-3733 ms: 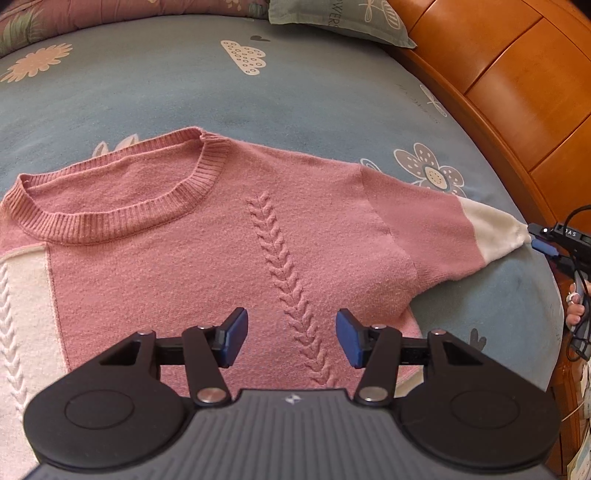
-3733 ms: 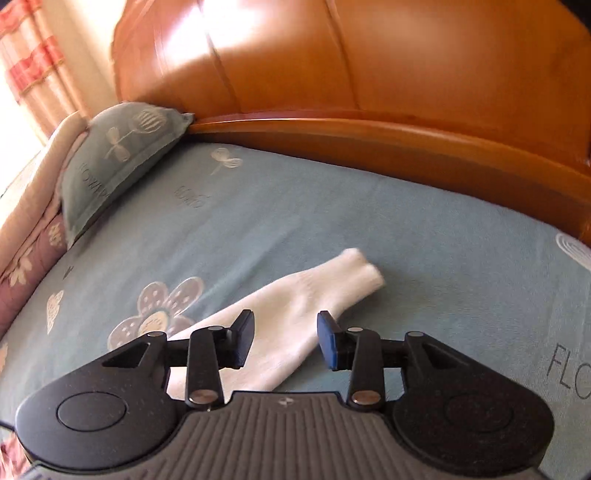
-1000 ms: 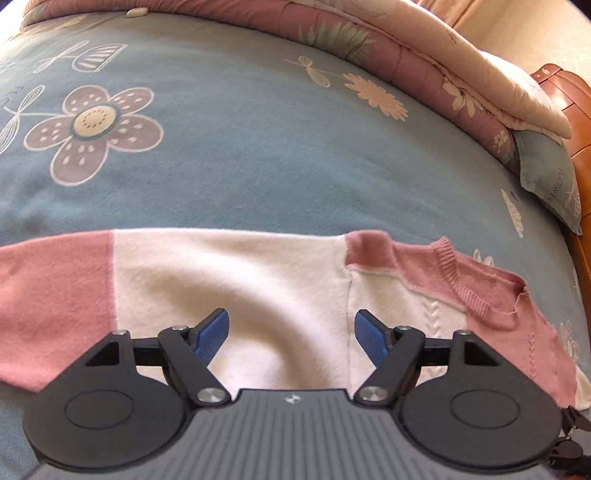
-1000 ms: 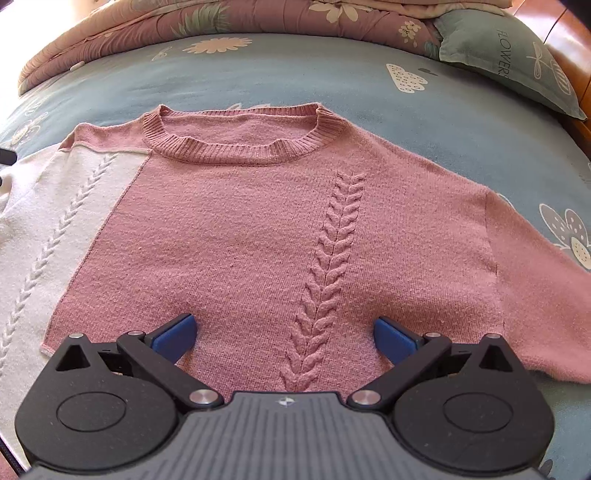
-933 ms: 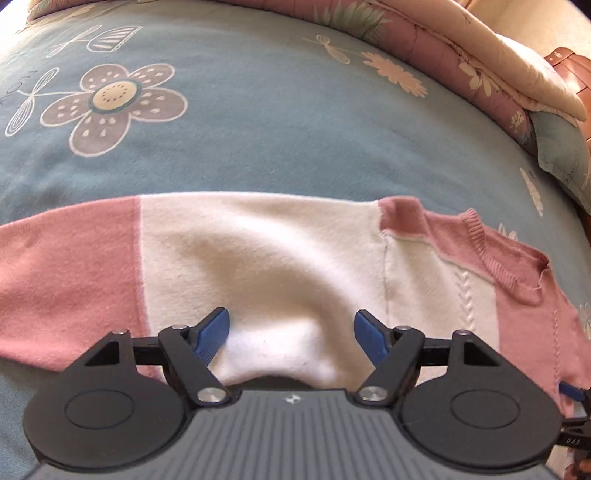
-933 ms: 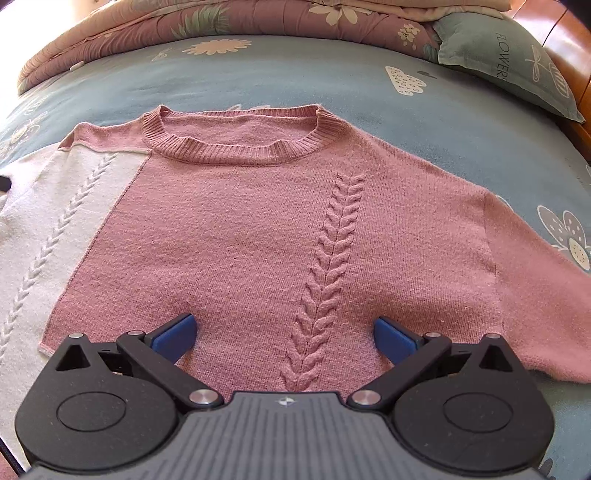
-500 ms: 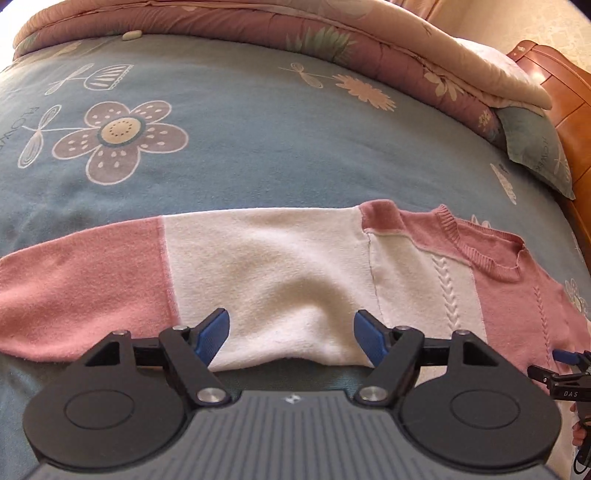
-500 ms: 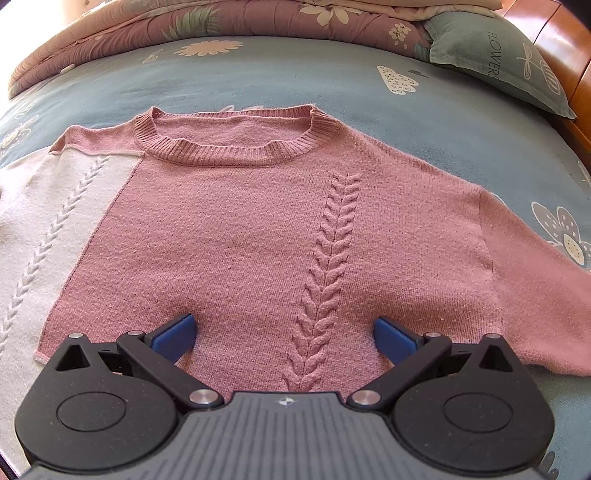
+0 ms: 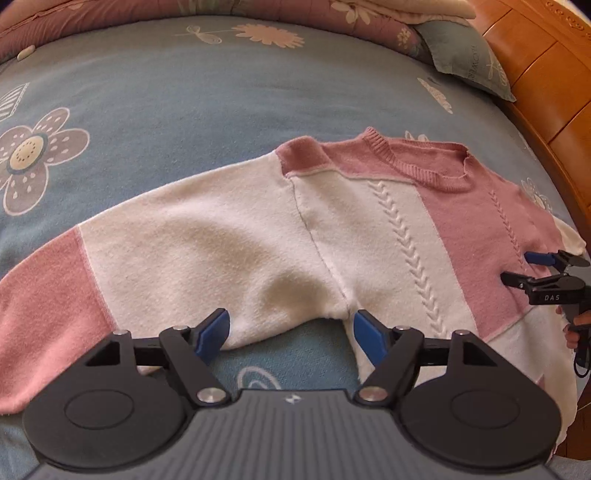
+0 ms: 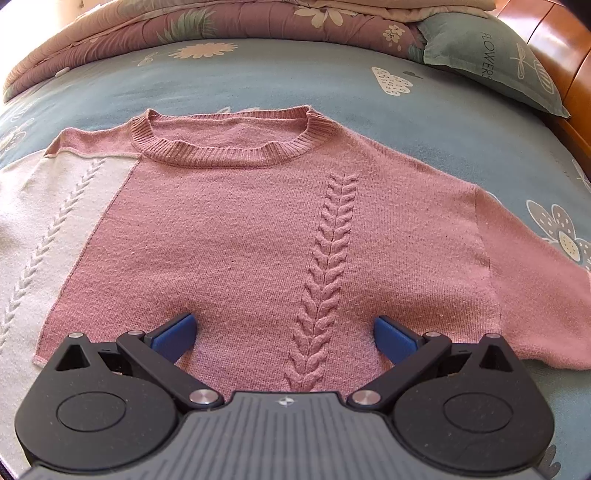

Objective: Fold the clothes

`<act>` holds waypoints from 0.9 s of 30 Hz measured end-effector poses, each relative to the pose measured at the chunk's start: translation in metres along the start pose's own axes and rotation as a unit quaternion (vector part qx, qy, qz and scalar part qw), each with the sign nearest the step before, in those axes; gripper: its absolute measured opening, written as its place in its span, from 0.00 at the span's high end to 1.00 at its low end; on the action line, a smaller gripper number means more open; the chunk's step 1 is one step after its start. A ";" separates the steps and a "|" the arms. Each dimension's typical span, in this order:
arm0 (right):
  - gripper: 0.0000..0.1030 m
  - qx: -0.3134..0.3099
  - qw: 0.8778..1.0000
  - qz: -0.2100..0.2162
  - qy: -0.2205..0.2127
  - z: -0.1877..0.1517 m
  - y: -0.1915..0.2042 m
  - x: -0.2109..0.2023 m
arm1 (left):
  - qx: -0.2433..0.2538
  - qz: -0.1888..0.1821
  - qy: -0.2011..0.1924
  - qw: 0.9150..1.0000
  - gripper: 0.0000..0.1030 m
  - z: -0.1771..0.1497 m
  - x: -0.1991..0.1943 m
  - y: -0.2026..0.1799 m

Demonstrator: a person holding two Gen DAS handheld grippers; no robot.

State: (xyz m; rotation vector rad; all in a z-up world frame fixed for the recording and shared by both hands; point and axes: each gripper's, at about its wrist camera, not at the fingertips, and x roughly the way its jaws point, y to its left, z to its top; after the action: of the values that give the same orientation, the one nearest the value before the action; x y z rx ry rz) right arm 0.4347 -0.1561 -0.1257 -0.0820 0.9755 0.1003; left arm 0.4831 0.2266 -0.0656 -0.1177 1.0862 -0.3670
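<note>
A pink and cream knit sweater (image 9: 369,221) lies flat on the bed, neck away from me. In the left wrist view my left gripper (image 9: 290,334) hovers open over the cream armpit where sleeve meets body, nothing between its blue pads. The cream and pink sleeve (image 9: 147,258) stretches out to the left. In the right wrist view the sweater (image 10: 258,229) fills the middle, and my right gripper (image 10: 284,332) stands wide open above its pink lower front, straddling the cable braid (image 10: 325,277). The right gripper (image 9: 532,269) also shows at the left view's right edge.
The blue flowered bedsheet (image 9: 184,110) spreads around the sweater. A folded quilt (image 10: 221,18) and a grey-green pillow (image 10: 491,55) lie at the far side. A wooden headboard (image 9: 546,74) runs along the right. A hand (image 9: 576,328) holds the right gripper's handle.
The left wrist view has rolled and swung right: the sweater's body and neckline came further into frame and the armpit now sits between the pads. The right view is nearly unchanged.
</note>
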 end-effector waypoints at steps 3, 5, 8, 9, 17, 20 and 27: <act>0.00 0.006 1.000 -0.006 -0.003 -0.001 0.001 -0.001 | -0.017 -0.031 -0.013 0.999 0.28 0.020 0.022 0.000; 0.00 0.007 1.000 -0.007 -0.001 0.000 0.001 -0.001 | -0.029 -0.038 0.012 0.999 0.28 0.020 0.038 0.006; 0.00 0.006 1.000 -0.003 0.002 0.001 0.000 0.000 | -0.022 -0.043 0.024 0.999 0.26 -0.002 0.030 0.020; 0.00 0.004 1.000 -0.001 0.001 0.001 0.000 0.000 | -0.027 -0.041 0.031 0.998 0.26 -0.010 0.021 0.025; 0.00 0.010 1.000 -0.008 -0.007 -0.001 0.002 -0.001 | -0.125 0.001 -0.018 0.992 0.26 -0.025 -0.032 0.059; 0.00 0.010 1.000 -0.008 -0.004 0.000 0.002 -0.001 | -0.198 0.036 -0.060 0.978 0.26 -0.036 -0.040 0.089; 0.00 0.009 1.000 -0.008 0.006 0.003 0.002 0.000 | -0.245 0.092 -0.055 0.964 0.32 -0.057 -0.055 0.130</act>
State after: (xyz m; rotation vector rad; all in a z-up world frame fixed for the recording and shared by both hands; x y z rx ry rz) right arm 0.4371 -0.1535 -0.1242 -0.0745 0.9869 0.0765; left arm 0.4410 0.3722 -0.0809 -0.4675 1.0500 0.0812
